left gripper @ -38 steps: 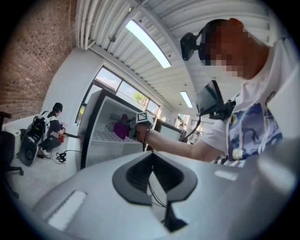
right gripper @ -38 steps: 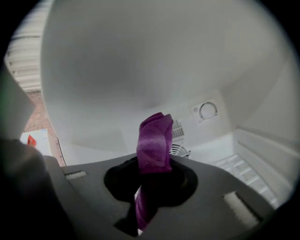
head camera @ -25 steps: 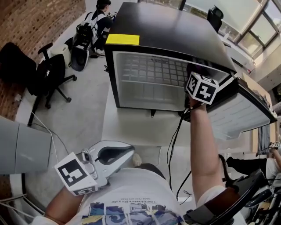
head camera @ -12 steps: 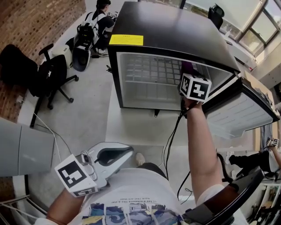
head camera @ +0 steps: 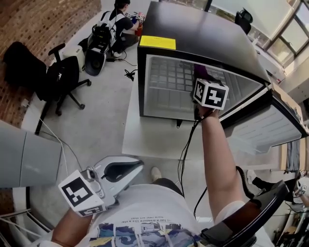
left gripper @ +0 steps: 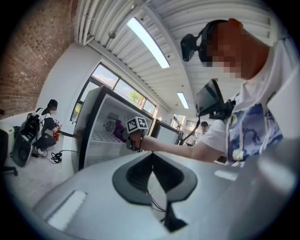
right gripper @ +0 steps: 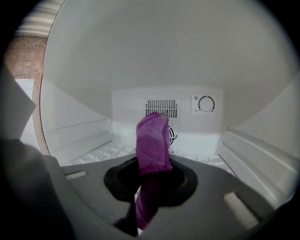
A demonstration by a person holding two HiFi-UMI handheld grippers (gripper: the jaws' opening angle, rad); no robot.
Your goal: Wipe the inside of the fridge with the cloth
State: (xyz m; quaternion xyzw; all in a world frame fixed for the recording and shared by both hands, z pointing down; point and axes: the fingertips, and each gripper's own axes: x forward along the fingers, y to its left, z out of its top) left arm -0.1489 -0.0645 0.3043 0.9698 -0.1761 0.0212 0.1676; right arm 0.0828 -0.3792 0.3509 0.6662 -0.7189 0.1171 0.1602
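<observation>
The black fridge (head camera: 193, 34) stands open in the head view, its white inside facing me. My right gripper (head camera: 203, 83) reaches into the opening and is shut on a purple cloth (head camera: 200, 72). In the right gripper view the cloth (right gripper: 153, 140) sticks up from between the jaws, short of the back wall with its vent (right gripper: 161, 107) and dial (right gripper: 206, 103); I cannot tell whether it touches any surface. My left gripper (head camera: 126, 169) is held low by my chest, shut and holding nothing. The left gripper view shows the fridge (left gripper: 93, 126) and the cloth (left gripper: 118, 129) from the side.
The fridge door (head camera: 270, 125) hangs open to the right. The fridge sits on a white platform (head camera: 149, 137). A black cable (head camera: 186, 149) trails from the right gripper. An office chair (head camera: 58, 79) and a person seated on the floor (head camera: 120, 14) are at the left.
My right gripper, still holding the cloth, has shifted left across the fridge opening and further in. The left gripper has stayed where it was.
</observation>
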